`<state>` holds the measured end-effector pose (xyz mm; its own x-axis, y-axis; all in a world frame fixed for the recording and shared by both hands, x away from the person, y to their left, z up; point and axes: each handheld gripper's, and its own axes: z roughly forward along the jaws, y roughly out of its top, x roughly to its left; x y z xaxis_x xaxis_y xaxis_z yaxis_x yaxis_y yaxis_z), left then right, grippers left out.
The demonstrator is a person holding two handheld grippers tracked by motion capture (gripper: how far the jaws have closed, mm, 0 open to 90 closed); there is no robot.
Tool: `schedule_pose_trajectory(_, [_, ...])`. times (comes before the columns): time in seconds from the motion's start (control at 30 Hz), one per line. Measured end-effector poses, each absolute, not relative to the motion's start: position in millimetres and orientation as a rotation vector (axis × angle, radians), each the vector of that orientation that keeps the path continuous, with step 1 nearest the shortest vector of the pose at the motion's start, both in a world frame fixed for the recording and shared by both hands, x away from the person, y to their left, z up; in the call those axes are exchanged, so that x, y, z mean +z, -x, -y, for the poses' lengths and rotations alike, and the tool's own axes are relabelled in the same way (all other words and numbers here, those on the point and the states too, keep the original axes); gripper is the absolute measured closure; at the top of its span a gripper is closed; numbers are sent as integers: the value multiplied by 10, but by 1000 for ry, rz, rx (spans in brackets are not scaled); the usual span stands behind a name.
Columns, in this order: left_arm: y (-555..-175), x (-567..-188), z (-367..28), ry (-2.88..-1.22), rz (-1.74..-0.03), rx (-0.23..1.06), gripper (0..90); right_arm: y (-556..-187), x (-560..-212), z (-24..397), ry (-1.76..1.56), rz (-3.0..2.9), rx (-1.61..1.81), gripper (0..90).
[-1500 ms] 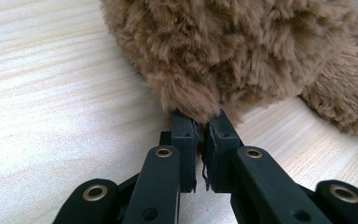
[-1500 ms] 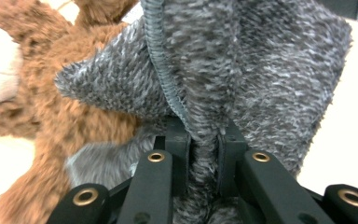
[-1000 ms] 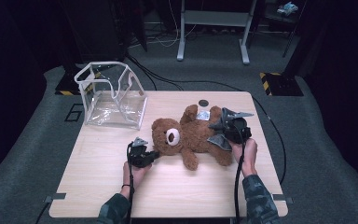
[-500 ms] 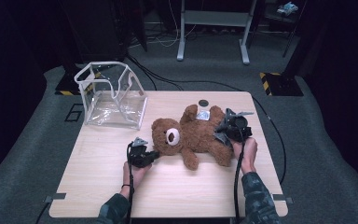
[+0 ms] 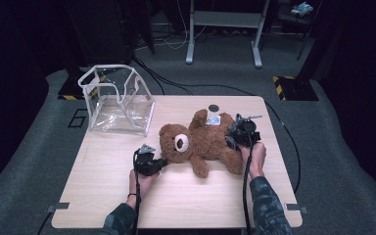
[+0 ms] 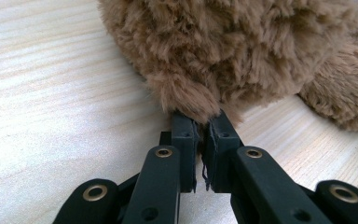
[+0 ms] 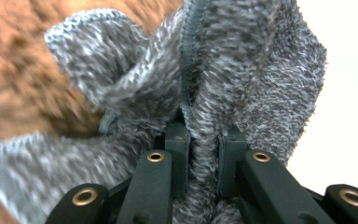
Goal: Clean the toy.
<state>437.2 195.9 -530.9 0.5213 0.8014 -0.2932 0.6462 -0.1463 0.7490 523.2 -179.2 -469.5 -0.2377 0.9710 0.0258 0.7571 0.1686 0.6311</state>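
Brown plush teddy bear lies on its back across the middle of the pale wooden bench, head toward the person's left, with a clear plastic zip bag standing well apart at the far left corner. The left tool is pinched together on a small tuft of fur at the bear's head. The right tool is clamped on a fold of grey knitted fabric, a small garment bunched over the bear's lower body.

Judging from this, the work looks like pulling the garment onto or off the bear. The weak point is the left hold: it catches only a wisp of fur at the very tips, so a firm tug from the right would likely slip it free, and the bear would slide along the bench instead of staying put. The knit is also gathered unevenly in the right jaws; pulling at a slant could snag it on a leg or stretch the seam.
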Motion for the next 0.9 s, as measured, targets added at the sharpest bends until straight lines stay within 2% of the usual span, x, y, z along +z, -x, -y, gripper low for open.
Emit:
schedule_pose_trajectory(0.17, [-4372, -5309, -1957, -1866, -1195, 219, 835, -5040, -4455, 1815, -1567, -2041, 835, 788])
schedule_pose_trajectory(0.3, [-4373, -5309, -1957, -1867, -1192, 224, 835, -4942, -4257, 1679, -1472, -2051, 935, 787])
schedule_pose_trajectory(0.47, [-4370, -5308, -1955, -1867, -1195, 222, 835, -5001, -4439, 1552, -1483, -2113, 890, 788])
schedule_pose_trajectory(0.67, [-4370, -5308, -1957, -1866, -1196, 221, 835, -4994, -4688, 1700, -1575, -2169, 789, 788])
schedule_pose_trajectory(0.9, [-4371, -5308, -1958, -1864, -1200, 222, 835, -4843, -4492, 1706, -1500, -2133, 861, 787])
